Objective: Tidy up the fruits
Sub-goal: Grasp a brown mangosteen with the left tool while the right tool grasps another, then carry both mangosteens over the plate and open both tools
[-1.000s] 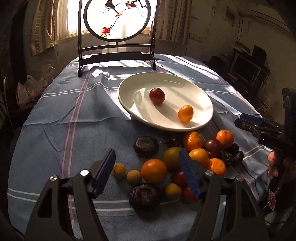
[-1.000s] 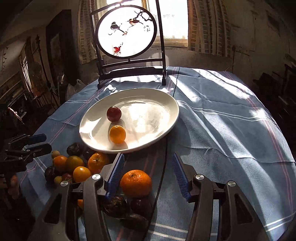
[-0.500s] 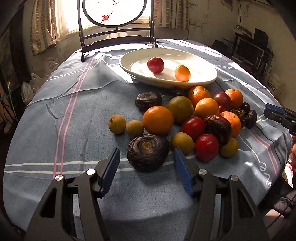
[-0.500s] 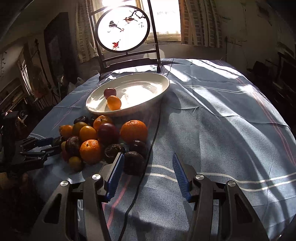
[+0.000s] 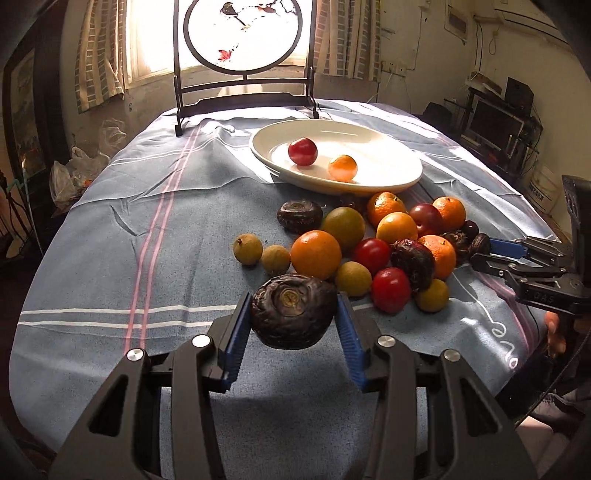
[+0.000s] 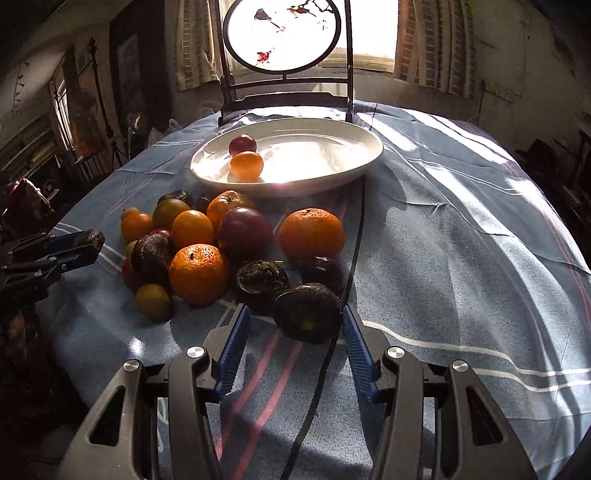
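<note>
Left wrist view: the left gripper (image 5: 293,314) has just been closing, and both blue pads (image 5: 236,339) press the sides of a dark wrinkled fruit (image 5: 293,312), which sits at the near edge of the fruit pile (image 5: 373,240). The pile lies on a blue striped tablecloth (image 5: 147,240) covering a round table. A white plate (image 5: 388,177) beyond the pile holds a red fruit (image 5: 302,151) and a small orange fruit (image 5: 342,168). A dark stand with a round bird-painted screen (image 5: 243,33) occupies the far table edge before a bright curtained window (image 5: 147,44). Shelving with a monitor (image 5: 495,122) stands at right. Right wrist view: the right gripper (image 6: 295,325) has just been closing around a second dark fruit (image 6: 306,312); the right pad touches it, the left pad (image 6: 234,343) stands clear, so the claw is not yet clenched. A black cable (image 6: 354,240) runs across the cloth from the plate toward the camera. Dim shelves (image 6: 33,147) line the left wall.
</note>
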